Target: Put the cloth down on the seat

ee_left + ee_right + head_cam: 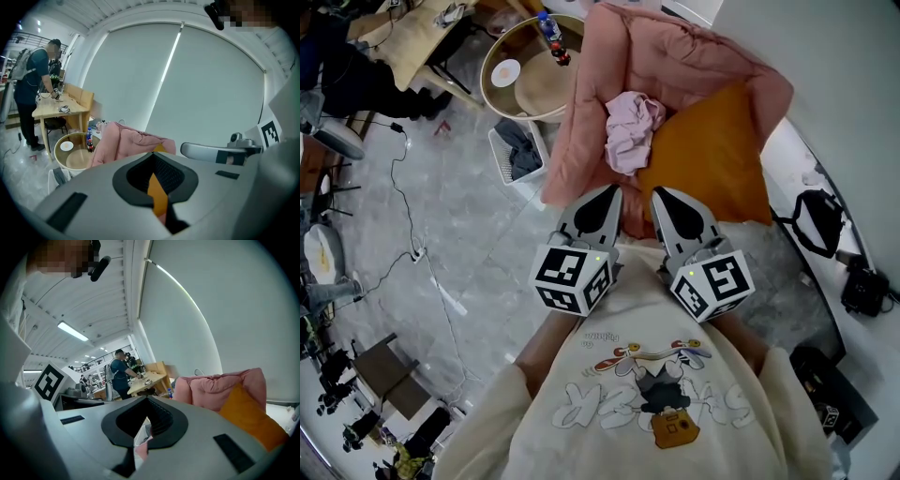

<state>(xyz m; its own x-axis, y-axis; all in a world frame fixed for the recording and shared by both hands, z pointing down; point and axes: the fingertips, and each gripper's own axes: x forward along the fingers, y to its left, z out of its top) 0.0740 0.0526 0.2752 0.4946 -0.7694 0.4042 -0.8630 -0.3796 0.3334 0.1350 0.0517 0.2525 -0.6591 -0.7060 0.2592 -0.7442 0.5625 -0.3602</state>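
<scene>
Since the crumpled pale pink cloth [630, 131] lies bunched on the seat with neither claw touching it, the task reads as done, by my judgement.

Left side: grey polished stone floor [450, 225], black cable [401, 183] trailing across it. Pale wooden work table [412, 37] at the room's far left, a person [35, 89] bent over it. Round glass-topped side table [534, 94], plastic drink bottle [551, 36] at its edge nearest the chair. White slatted basket [500, 155] on the floor just beside the chair's left arm, dark garment [523, 150] inside.

Centre: pink quilted armchair [581, 141]. The cloth sits toward the seat's back, touching the left edge of the square orange cushion [712, 159]. The cushion fills the seat's right half, probably why the cloth lies left of it.

Left gripper [602, 202]: jaws together, nothing held, only a thin slit showing orange beyond. Right gripper [670, 202]: jaws together, empty. Both are side by side at the seat's front edge, close to the person's chest, pointing at the chair. That looks like a resting posture.

Right side: black bags [814, 220] on the floor by the white wall [844, 66].
</scene>
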